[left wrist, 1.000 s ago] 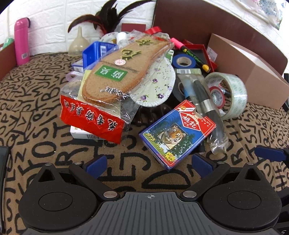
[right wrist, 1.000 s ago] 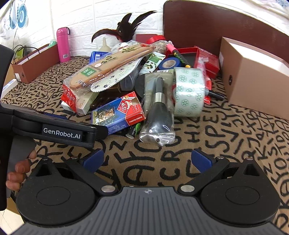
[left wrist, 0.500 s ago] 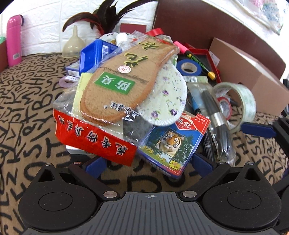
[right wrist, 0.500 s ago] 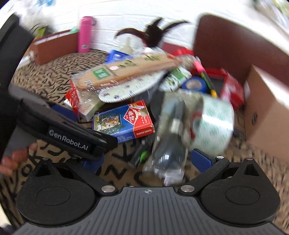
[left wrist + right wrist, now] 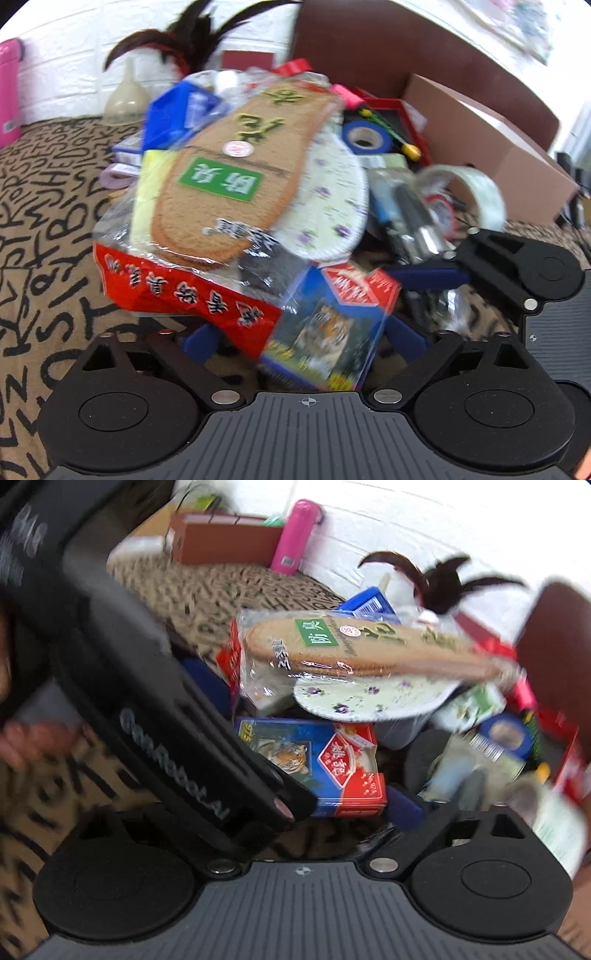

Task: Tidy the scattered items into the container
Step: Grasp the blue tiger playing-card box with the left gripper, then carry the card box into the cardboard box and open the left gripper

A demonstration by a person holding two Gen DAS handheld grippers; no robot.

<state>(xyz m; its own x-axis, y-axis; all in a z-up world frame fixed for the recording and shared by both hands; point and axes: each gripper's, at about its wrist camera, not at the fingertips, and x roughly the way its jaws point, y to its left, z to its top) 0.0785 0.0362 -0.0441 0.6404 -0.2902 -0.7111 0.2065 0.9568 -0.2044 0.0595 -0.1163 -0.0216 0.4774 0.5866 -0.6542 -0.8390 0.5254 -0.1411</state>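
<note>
The card box (image 5: 328, 328) sits at the near edge of the pile, right between my left gripper (image 5: 306, 338) fingers, which are spread but closing, not touching it yet. The insole pack (image 5: 221, 192) overhangs it at 11 o'clock. My right gripper (image 5: 325, 812) is wide too, closing. Bare cloth (image 5: 44, 229) at 9 o'clock.

"GenRobot.AI" on the left gripper (image 5: 184, 760) body, left of the right jaws. Green label "防臭" on bagged insole (image 5: 354, 650), ahead of them. Card box (image 5: 317, 764), between the closing left jaws, has illegible red-diamond characters.
</note>
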